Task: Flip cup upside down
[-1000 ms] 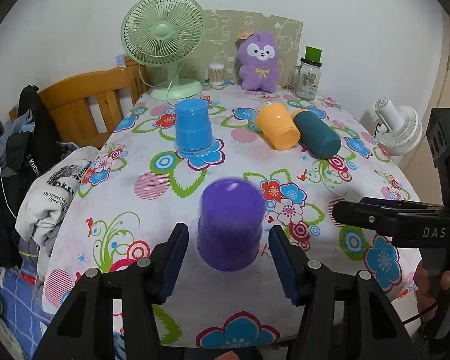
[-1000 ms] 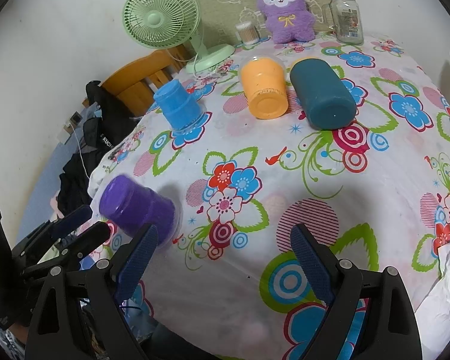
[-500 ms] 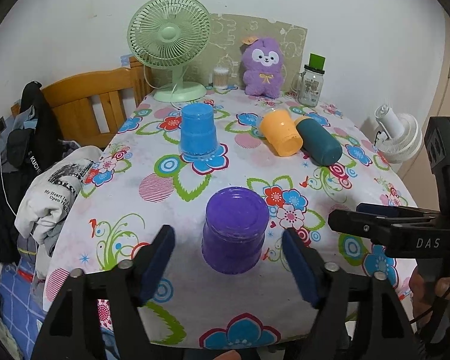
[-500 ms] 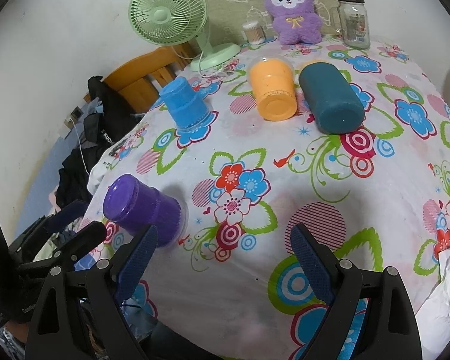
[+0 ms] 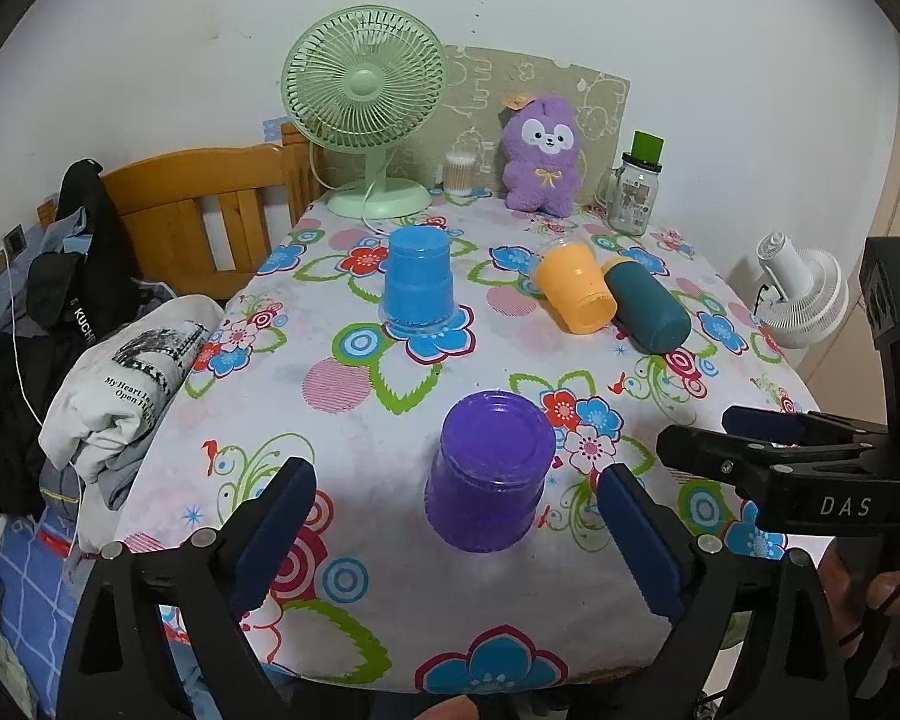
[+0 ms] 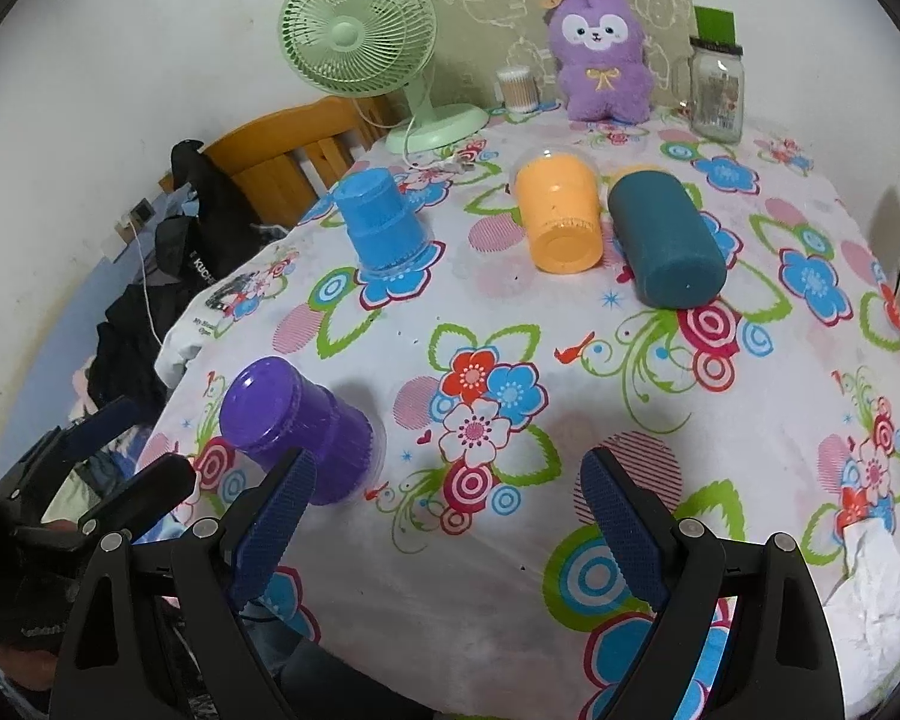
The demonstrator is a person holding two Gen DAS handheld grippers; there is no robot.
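A purple cup [image 5: 489, 477] stands upside down on the flowered tablecloth near the front edge; it also shows in the right wrist view [image 6: 306, 429]. My left gripper [image 5: 456, 534] is open and empty, its jaws on either side of the cup and a little back from it. My right gripper [image 6: 444, 516] is open and empty over the tablecloth, to the right of the purple cup. A blue cup [image 5: 417, 282] stands upside down further back. An orange cup [image 5: 576, 294] and a dark teal cup [image 5: 648, 312] lie on their sides.
A green fan [image 5: 366, 114], a purple plush toy [image 5: 543, 153], a cotton swab jar [image 5: 459, 174] and a glass jar [image 5: 633, 192] stand along the table's back. A wooden bed frame [image 5: 198, 210] with clothes [image 5: 120, 372] is at the left. A white fan [image 5: 801, 294] sits at the right.
My left gripper has opened wider and drawn back from the purple cup, which now stands free and upside down. The right gripper has barely moved.
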